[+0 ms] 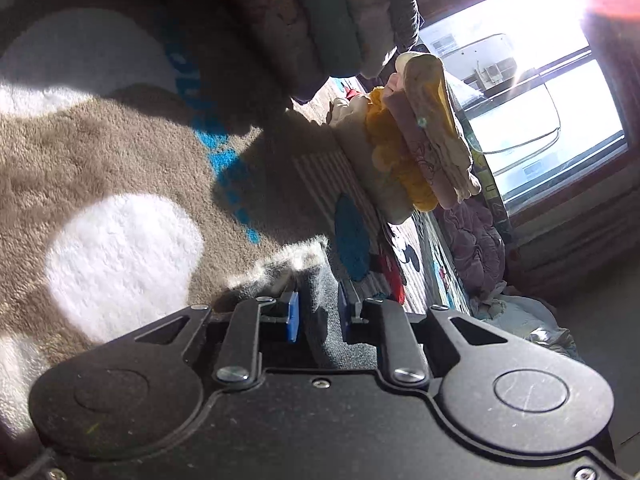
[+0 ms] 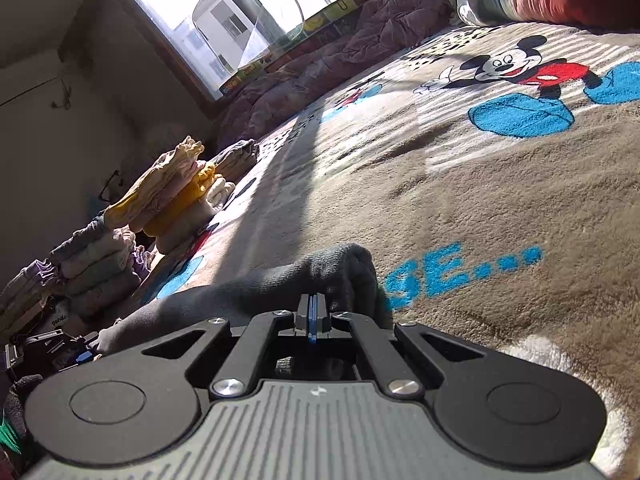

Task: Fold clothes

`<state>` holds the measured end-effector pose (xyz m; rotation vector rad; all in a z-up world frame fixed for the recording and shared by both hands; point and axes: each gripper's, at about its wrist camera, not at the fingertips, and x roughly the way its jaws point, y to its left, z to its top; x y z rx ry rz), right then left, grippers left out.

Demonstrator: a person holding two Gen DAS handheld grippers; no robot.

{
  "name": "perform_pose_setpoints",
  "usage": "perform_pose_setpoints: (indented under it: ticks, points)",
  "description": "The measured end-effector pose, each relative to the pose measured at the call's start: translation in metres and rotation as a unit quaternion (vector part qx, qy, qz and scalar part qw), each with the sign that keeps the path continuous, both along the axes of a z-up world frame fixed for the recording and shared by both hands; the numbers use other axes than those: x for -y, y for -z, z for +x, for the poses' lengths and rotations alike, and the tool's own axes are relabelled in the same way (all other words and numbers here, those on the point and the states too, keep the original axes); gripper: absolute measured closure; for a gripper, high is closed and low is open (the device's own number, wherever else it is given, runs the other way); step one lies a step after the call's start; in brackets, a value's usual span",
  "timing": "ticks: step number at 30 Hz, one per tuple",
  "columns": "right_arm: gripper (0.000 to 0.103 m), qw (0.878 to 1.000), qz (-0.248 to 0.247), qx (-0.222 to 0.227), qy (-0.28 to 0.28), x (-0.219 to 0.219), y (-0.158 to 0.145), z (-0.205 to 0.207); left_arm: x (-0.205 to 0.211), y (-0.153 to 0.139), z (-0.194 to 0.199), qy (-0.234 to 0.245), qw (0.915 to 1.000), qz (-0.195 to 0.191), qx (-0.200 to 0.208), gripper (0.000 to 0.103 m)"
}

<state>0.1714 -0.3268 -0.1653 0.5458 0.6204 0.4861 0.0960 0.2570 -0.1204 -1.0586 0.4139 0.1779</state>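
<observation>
Left gripper [image 1: 318, 316], at six o'clock in its view: blue pads apart with the grey sock [image 1: 320, 320] running between them, though I can't tell if they actually pinch it. Folded stacks [image 1: 404, 136] wait at one o'clock on the blanket [image 1: 120, 160]. Over to the right gripper [image 2: 313, 316]: pads pressed together, the sock [image 2: 320, 276] bunched just beyond at twelve, apparently caught by a thin edge. Risk, I'd say: that slim bite slips free on any pull, and the fold flops open onto the blanket.
</observation>
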Motion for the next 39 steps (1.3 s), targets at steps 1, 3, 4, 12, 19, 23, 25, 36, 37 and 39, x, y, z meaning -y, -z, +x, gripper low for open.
perform_pose_setpoints:
  ticks: [1, 3, 4, 12, 19, 23, 25, 36, 37, 39]
  points:
    - [0.103, 1.0, 0.0, 0.0, 0.0, 0.0, 0.0, 0.0, 0.004, -0.014, 0.008, 0.021, 0.9995, 0.005, 0.022, 0.101]
    - [0.103, 1.0, 0.0, 0.0, -0.001, 0.0, 0.001, 0.0, 0.011, -0.044, 0.02, 0.06, 0.9953, 0.019, 0.073, 0.101]
    - [0.103, 1.0, 0.001, 0.0, -0.001, 0.0, 0.001, 0.0, 0.013, -0.063, 0.019, 0.076, 0.9905, 0.033, 0.11, 0.101]
    - [0.103, 1.0, 0.021, -0.013, -0.009, 0.006, 0.003, 0.003, -0.025, 0.004, 0.017, 0.068, 0.9953, 0.025, -0.064, 0.101]
    - [0.103, 1.0, 0.005, -0.008, -0.014, 0.005, 0.0, 0.0, -0.03, 0.006, -0.009, 0.086, 0.996, 0.01, -0.022, 0.101]
    - [0.103, 1.0, -0.011, -0.004, -0.008, 0.002, -0.005, -0.003, -0.033, -0.004, -0.012, 0.092, 0.9916, 0.047, -0.077, 0.095]
    - [0.103, 0.999, -0.043, 0.01, -0.002, -0.004, -0.012, -0.008, -0.032, -0.017, -0.019, 0.061, 0.9893, 0.099, -0.088, 0.091]
    - [0.069, 0.973, -0.159, 0.165, -0.037, -0.063, -0.056, -0.043, -0.028, -0.041, 0.065, 0.178, 0.961, 0.179, -0.113, 0.075]
    - [0.07, 0.972, -0.158, 0.164, -0.052, -0.07, -0.055, -0.042, -0.026, -0.038, 0.072, 0.194, 0.9554, 0.184, -0.126, 0.075]
    - [0.071, 0.971, -0.164, 0.157, -0.075, -0.082, -0.051, -0.039, -0.018, -0.035, 0.082, 0.221, 0.9406, 0.208, -0.151, 0.075]
